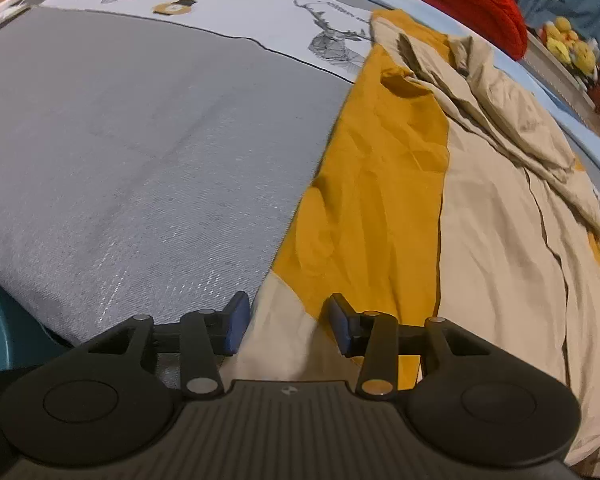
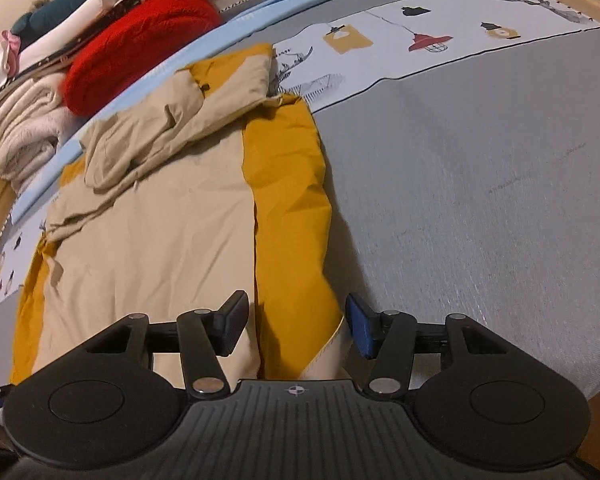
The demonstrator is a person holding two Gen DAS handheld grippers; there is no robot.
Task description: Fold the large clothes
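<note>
A large beige and mustard-yellow garment (image 1: 380, 180) lies spread flat on the grey bed cover (image 1: 140, 140), its sleeves and hood bunched at the far end. In the left wrist view my left gripper (image 1: 288, 326) stands open over the garment's near corner, with beige and yellow cloth lying between the blue pads. In the right wrist view the same garment (image 2: 160, 240) runs away from me, and my right gripper (image 2: 298, 326) is open over its near yellow edge. The cloth lies loose between the fingers and neither pad presses on it.
A red knit piece (image 2: 140, 40) and a stack of folded pale clothes (image 2: 20, 120) sit beyond the garment at the bed's edge. A white printed band (image 2: 420, 32) crosses the far side of the grey cover (image 2: 460, 180). Yellow plush toys (image 1: 568, 44) sit on a ledge.
</note>
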